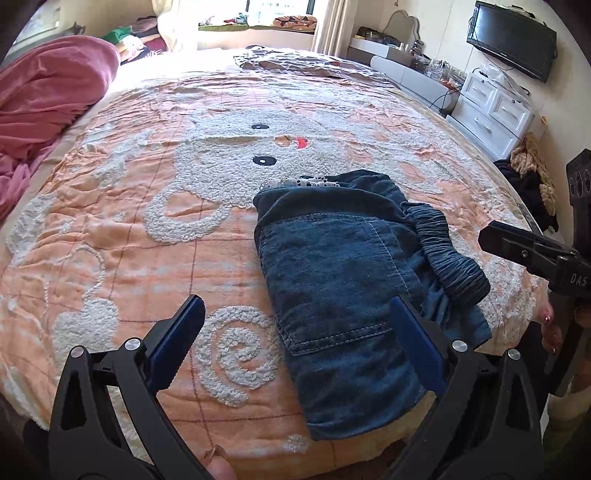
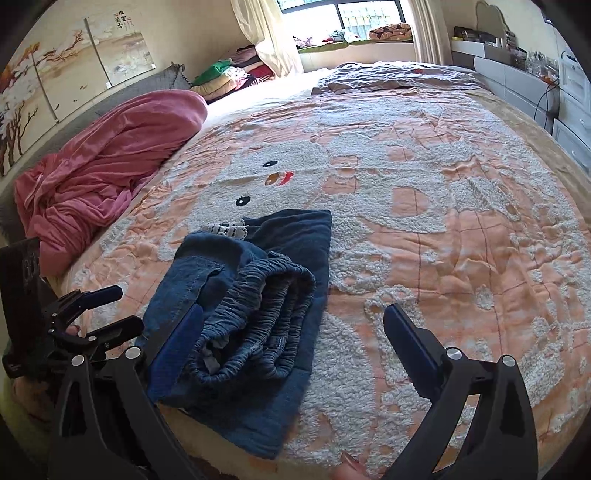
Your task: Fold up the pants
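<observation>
Bedroom; peach snowman quilt (image 1: 221, 258) carries folded denim pants (image 1: 343, 280), likely soft, limp, light. Left gripper (image 1: 295, 343) and right gripper (image 2: 291, 345) both spread, empty; best hold probably the thick elastic waistband (image 2: 266, 302)

— What's the room like?
— A bedroom: daylight floods through the window (image 2: 343, 14) at the far end, curtains (image 2: 262, 33) either side.
— Furniture?
— White drawers (image 1: 491, 110) beneath a wall television (image 1: 511, 40); painted panels (image 2: 62, 85) hang opposite. A peach bedspread (image 2: 461, 229) covers the bed.
</observation>
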